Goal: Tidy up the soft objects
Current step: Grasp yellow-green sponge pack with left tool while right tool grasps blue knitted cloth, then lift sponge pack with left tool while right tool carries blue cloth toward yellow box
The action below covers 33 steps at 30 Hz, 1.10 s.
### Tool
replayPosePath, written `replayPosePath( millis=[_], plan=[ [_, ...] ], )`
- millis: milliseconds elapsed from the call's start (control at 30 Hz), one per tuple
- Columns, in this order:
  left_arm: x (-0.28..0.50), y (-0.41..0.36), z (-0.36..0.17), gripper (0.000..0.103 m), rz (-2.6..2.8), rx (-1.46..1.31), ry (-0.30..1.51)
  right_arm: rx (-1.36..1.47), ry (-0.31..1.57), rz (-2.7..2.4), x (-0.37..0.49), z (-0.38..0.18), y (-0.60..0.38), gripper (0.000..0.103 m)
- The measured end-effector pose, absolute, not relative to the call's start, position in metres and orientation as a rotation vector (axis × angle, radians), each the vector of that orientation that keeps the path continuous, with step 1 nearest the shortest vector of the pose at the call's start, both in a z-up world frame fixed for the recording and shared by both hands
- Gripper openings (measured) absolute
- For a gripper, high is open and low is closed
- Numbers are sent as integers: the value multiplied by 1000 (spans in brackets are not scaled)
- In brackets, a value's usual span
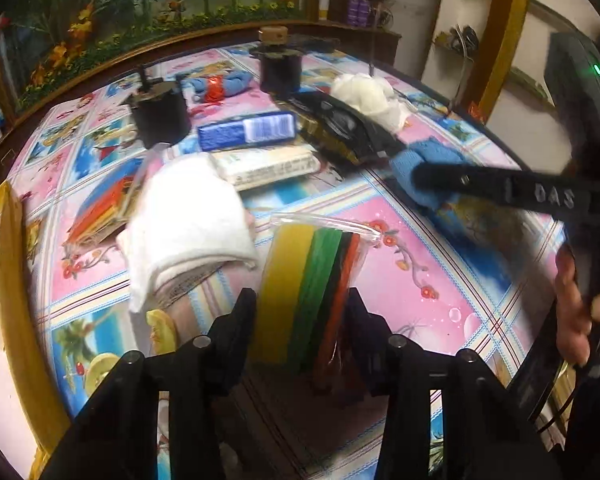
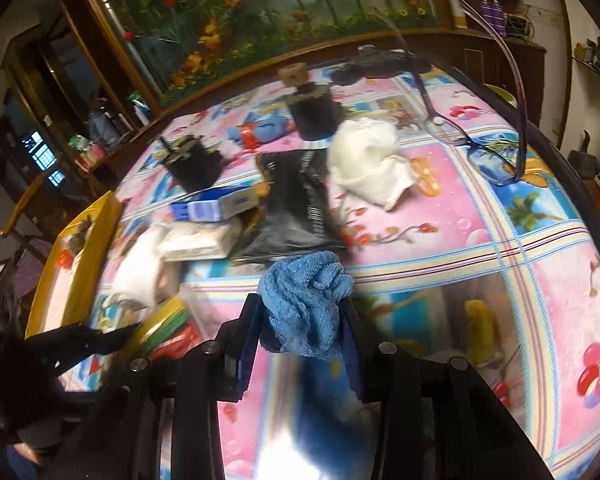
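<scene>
I have 2 soft things in hand and nothing sorted yet, as I judge it. My left gripper (image 1: pixel 300 304) has its fingers closed on the bagged pack of coloured sponges (image 1: pixel 308 280), just in front of the black foil pouch (image 2: pixel 296 204). My right gripper (image 2: pixel 300 320) pinches the blue cloth (image 2: pixel 306 300) at the pouch's near edge. Left on the table (image 2: pixel 500 240): a white towel (image 1: pixel 188 224) left of the pouch, white fluff (image 2: pixel 364 160) behind it.

Raised letters "DAS" stand on the black finger of the right gripper (image 1: pixel 416 178).
</scene>
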<state>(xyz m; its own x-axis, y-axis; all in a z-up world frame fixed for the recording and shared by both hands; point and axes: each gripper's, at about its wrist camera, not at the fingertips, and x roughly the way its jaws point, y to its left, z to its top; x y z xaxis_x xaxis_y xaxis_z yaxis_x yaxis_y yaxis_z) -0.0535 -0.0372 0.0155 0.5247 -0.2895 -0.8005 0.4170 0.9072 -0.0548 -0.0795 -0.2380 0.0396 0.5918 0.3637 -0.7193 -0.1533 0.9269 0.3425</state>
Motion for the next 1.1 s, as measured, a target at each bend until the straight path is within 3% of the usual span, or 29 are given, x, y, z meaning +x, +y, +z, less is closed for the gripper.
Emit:
replayPosePath(
  millis=[433,1100],
  plan=[
    [-74,9,37,43,-223,89,738,178,797,440,-97,47,-176,40],
    [-82,9,39,43,-147,122,679,164,820,435,-90,43,-165,41]
  ],
)
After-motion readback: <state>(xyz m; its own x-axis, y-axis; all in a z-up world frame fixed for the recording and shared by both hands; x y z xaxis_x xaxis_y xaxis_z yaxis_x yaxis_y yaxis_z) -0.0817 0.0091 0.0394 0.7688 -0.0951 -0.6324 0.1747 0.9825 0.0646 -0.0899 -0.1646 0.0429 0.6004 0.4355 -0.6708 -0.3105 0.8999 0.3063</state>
